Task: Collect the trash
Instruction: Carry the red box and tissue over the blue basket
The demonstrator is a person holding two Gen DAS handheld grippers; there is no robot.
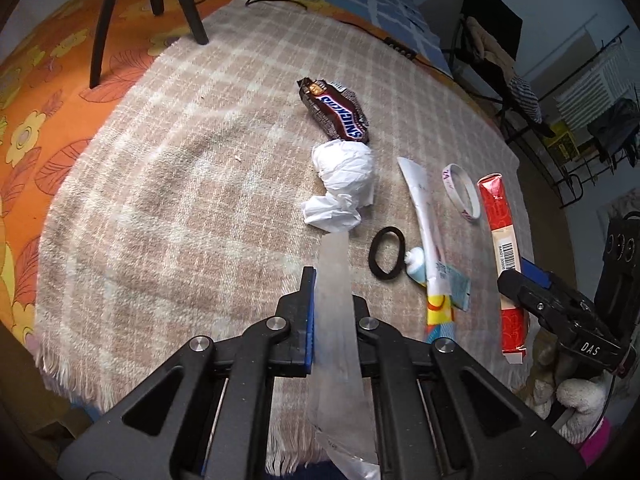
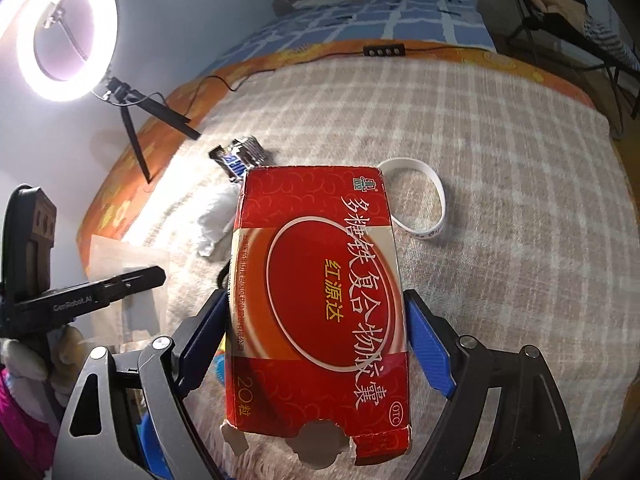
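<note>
My left gripper [image 1: 334,284] is shut on a translucent plastic wrapper [image 1: 338,328], which stands up between its jaws above the checked blanket [image 1: 180,200]. The right gripper [image 2: 316,296] grips a flattened red medicine box [image 2: 320,300] by its long sides, blue pads [image 2: 426,344] pressed on it. Beyond lie a Snickers wrapper [image 1: 338,108], a crumpled white wad [image 1: 344,184], a black ring [image 1: 387,254], a squeezed tube [image 1: 428,232] and a white wristband [image 1: 462,192]. In the left wrist view the red box [image 1: 504,232] and the right gripper [image 1: 518,276] show at the right.
A lit ring light [image 2: 68,32] on a black tripod [image 1: 100,40] stands at the blanket's far left on the orange flowered sheet [image 1: 32,128]. A black cable with a switch [image 2: 382,50] runs along the far edge. A chair and racks [image 1: 500,60] stand off the right side.
</note>
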